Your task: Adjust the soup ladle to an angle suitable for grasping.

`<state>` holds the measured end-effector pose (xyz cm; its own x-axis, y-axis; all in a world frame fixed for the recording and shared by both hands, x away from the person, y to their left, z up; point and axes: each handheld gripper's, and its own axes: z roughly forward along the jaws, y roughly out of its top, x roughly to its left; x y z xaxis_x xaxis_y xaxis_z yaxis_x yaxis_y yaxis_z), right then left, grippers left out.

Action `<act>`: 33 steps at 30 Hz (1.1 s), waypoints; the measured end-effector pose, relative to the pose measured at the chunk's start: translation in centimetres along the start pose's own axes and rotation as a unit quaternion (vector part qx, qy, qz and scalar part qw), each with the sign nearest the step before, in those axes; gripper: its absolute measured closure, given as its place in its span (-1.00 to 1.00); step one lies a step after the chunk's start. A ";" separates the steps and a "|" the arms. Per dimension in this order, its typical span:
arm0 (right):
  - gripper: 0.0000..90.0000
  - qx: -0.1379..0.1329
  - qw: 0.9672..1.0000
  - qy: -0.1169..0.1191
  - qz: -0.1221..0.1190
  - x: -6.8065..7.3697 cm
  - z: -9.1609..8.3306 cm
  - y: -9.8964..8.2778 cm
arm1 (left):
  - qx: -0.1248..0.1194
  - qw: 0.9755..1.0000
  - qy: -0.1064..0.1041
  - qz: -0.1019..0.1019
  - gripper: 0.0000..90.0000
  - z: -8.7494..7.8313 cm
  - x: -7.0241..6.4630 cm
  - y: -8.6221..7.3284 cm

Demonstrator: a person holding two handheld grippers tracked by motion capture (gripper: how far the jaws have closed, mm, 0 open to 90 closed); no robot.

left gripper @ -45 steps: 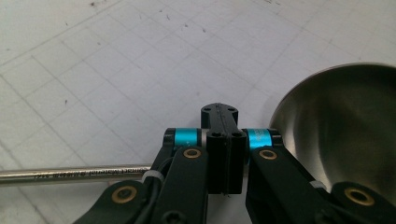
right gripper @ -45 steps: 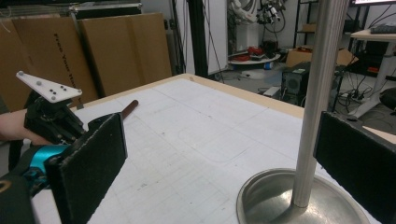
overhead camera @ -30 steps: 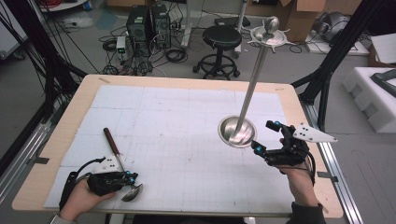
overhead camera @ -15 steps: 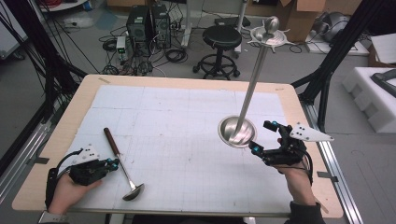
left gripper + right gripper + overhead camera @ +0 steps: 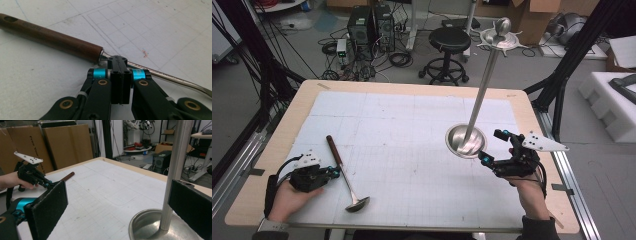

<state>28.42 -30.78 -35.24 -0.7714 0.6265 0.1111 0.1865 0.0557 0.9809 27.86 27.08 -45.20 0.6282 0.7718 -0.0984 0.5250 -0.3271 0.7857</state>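
At the bench's (image 5: 272, 150) seven o'clock corner the left hand-held gripper (image 5: 331, 171) lies low with its jaws clenched on nothing, tips just short of the ladle (image 5: 343, 170), probably poised to nudge or take it; the ladle lies flat at the gripper's three o'clock, wooden handle (image 5: 50, 40) toward eleven and bowl toward five, and in the left gripper view the closed tips sit just beside the joint of wood and steel shank, contact uncertain; toward four o'clock on the bench the stand (image 5: 466, 141) rises upright from its dished base, likely the hanger meant for the ladle; the right hand-held gripper (image 5: 493, 146) waits released at the base's three o'clock, jaws flanking the pole (image 5: 175, 170) without touching, seemingly to steady it.
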 end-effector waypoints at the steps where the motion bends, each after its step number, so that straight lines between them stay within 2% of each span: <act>1: -0.97 -0.001 1.000 0.000 0.000 0.0 0.0 0.0 | 0.001 1.000 0.000 0.001 1.00 0.2 -0.1 0.1; 6: -0.97 -0.002 1.000 0.000 0.002 -0.2 0.1 0.0 | 0.009 1.000 0.002 -0.003 1.00 1.2 -0.3 1.1; 21: -0.97 -0.005 1.000 0.005 0.004 -0.3 0.2 0.1 | 0.045 0.998 -0.020 0.034 1.00 5.0 -2.5 4.7; 23: -0.97 -0.004 1.000 0.005 0.003 -0.3 0.2 0.1 | 0.048 0.997 -0.030 0.043 1.00 5.5 -2.9 5.1; 28: -0.97 -0.005 1.000 0.005 0.005 -0.3 0.1 0.1 | 0.057 0.996 -0.050 0.050 1.00 6.4 -3.7 5.8; 33: -0.97 -0.006 1.000 0.004 0.006 -0.3 0.0 0.0 | 0.070 0.993 -0.069 0.064 1.00 7.0 -4.4 6.4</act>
<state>28.67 -30.98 -35.22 -0.7746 0.6202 0.1238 0.1879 0.0387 0.9814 32.52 17.75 -44.01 0.7625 0.6400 -0.0948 0.5047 -0.4967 0.7060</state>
